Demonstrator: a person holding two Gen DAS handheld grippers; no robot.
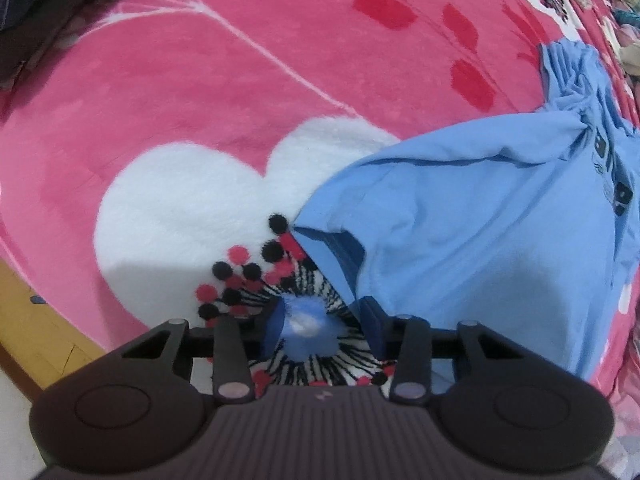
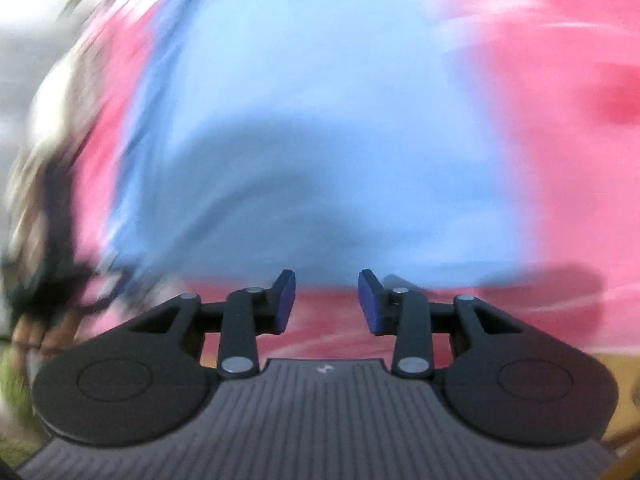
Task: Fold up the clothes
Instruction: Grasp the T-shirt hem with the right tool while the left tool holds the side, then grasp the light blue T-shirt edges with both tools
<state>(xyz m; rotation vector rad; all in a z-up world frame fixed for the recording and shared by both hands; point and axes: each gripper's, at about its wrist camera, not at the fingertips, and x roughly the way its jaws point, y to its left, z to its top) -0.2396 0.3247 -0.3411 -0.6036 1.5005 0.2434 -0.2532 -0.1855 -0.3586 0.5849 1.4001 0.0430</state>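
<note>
Jaws first, down at the near edge of the left wrist view: our left gripper (image 1: 324, 326) points steeply down at the blanket (image 1: 200, 80), its blue pads partly apart with nothing but the fuzzy flower print showing between them. The right-hand pad sits right at the hem of the blue T-shirt (image 1: 460, 232), and we can't quite say whether it touches the cloth or only overlaps it from this angle. No fabric is pinched, that much is clear.

Just beyond the pads, red and black dots fan out from the flower centre, and past them a big white heart shape (image 1: 192, 208) spreads over the pink pile. To the right the T-shirt lies rumpled on the blanket, one sleeve opening gaping toward us, dark printed lettering running along its far right side. At the lower left, a strip of yellowish floor (image 1: 40, 320) shows beyond the blanket's edge. Far off at the top right, a jumble of other fabrics (image 1: 608, 0) sits at the blanket's rim.

Over to the right wrist view, and it is heavily smeared. Our right gripper (image 2: 327, 300) is sharp enough: pads partly apart, empty, pink blanket between them. Beyond them a wide light-blue mass, the same T-shirt (image 2: 320, 140) as far as we can judge, fills the middle, with pink on both sides.
</note>
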